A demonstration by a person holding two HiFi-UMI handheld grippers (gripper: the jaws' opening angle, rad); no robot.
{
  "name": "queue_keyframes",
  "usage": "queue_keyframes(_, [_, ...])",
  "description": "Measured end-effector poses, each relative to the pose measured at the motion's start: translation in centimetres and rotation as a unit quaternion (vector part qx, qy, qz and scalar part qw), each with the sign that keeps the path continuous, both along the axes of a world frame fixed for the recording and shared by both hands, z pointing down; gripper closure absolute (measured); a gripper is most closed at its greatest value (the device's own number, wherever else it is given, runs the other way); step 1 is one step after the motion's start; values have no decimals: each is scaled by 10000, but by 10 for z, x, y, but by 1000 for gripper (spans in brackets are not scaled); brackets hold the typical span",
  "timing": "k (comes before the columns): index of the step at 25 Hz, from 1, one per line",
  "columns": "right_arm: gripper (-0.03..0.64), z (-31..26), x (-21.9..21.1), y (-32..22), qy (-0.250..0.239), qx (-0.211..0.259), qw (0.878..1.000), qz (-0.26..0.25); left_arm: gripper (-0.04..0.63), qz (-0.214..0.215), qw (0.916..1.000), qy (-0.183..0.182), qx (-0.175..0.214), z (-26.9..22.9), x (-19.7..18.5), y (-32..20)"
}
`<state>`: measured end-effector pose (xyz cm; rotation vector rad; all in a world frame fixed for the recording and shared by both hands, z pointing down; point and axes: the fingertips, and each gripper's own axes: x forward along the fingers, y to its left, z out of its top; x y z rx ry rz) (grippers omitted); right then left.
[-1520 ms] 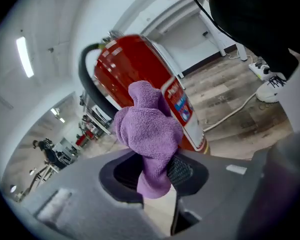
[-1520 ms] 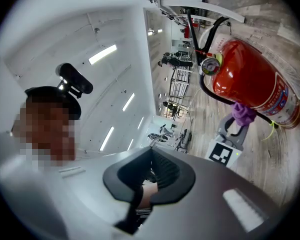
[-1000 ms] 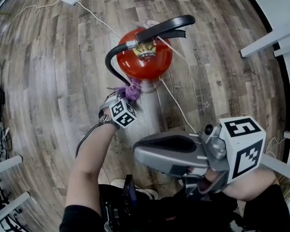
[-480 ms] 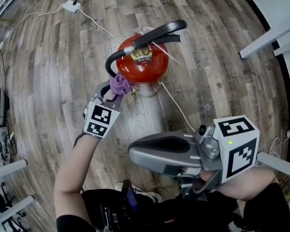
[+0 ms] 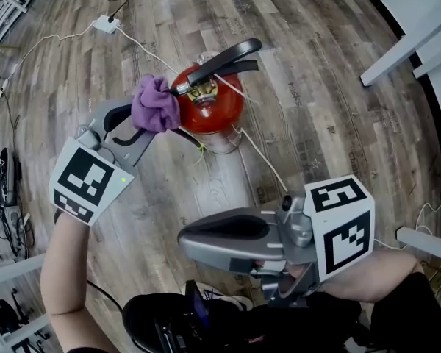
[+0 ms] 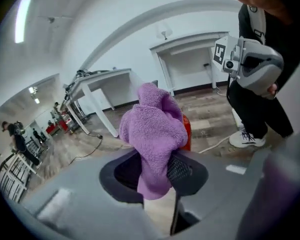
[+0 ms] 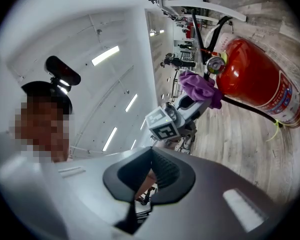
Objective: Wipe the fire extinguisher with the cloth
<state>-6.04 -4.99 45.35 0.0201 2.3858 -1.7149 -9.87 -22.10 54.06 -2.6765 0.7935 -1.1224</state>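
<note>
Head view gave the layout: fire extinguisher (image 5: pixel 213 105) upright on the wood floor (image 5: pixel 316 87), black handle (image 5: pixel 228 56) on top, white cable (image 5: pixel 264 157) running past its base & a white plug box (image 5: pixel 105 25) further off. It didn't show the inner faces of either gripper's jaws.

Left gripper view did. Purple cloth (image 6: pixel 155 129) was bunched btw the two pads, w/ only a red sliver of the extinguisher showing behind it. That view also caught white tables (image 6: pixel 190 49) along the far wall & the other gripper from the front.

Right gripper view alone showed the extinguisher's side w/ its label (image 7: pixel 285 96) & the gauge (image 7: pixel 215 64) at the neck. The cloth was up beside that gauge, by the black hose (image 7: pixel 250 109).

Left gripper (image 6: pixel 155 171): jaws stood fairly wide but were clamped on the cloth. Most of the wad stuck out past the tips & a tail hung down btw them. In head view the wad sat at the upper left of the extinguisher, next to the root of the handle. Whether it actually touched the metal, couldn't tell.

Right gripper (image 7: pixel 149 175): jaws fully together, nothing btw them. It was held low near the person's body, well apart from the extinguisher.
</note>
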Motion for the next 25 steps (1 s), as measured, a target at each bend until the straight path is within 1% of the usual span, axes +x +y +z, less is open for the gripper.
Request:
queue_keyframes(2, [621, -1, 2, -1, -27, 3, 10000, 29, 480, 287, 9988, -345, -193, -6, 7, -2])
queue_keyframes(4, [621, -2, 2, -2, -77, 5, 10000, 56, 480, 553, 9962, -617, -269, -18, 19, -5])
queue_keyframes(6, [621, -4, 2, -2, -125, -1, 9999, 46, 480, 795, 9934, -791, -230, -35, 37, -9])
queue_keyframes(9, [621, -7, 2, -4, -205, -28, 9998, 19, 483, 1035, 9900, -950, -81, -61, 74, -22])
queue_keyframes(12, [621, -6, 4, -6, -249, -45, 9997, -19, 485, 1352, 9823, -1287, 129, -69, 114, -32])
queue_keyframes(13, [621, -6, 5, -6, -248, -51, 9997, -32, 488, 1446, 9809, -1289, 185, -72, 127, -33])
queue_keyframes(16, [621, -3, 10, -8, -233, -68, 9997, -9, 488, 1640, 9799, -1090, 334, -82, 166, -34])
queue_keyframes(17, [621, -2, 12, -9, -222, -73, 9997, 21, 488, 1712, 9786, -1073, 384, -83, 175, -33])
queue_keyframes(19, [621, 0, 16, -13, -203, -94, 9997, 75, 488, 1841, 9751, -1117, 528, -81, 184, -30])
queue_keyframes(20, [621, 0, 18, -14, -197, -105, 9997, 91, 486, 1865, 9747, -1085, 588, -81, 184, -30])
queue_keyframes(21, [621, 1, 20, -15, -192, -112, 9997, 106, 486, 1847, 9763, -966, 590, -82, 182, -30])
queue_keyframes(22, [621, 1, 22, -17, -191, -116, 9997, 126, 485, 1793, 9794, -770, 517, -84, 179, -30])
queue_keyframes(24, [621, 2, 24, -19, -200, -119, 9996, 152, 485, 1583, 9865, -355, 214, -86, 168, -31])
queue_keyframes(25, [621, 3, 23, -20, -203, -123, 9996, 147, 485, 1420, 9896, -220, 57, -84, 158, -32])
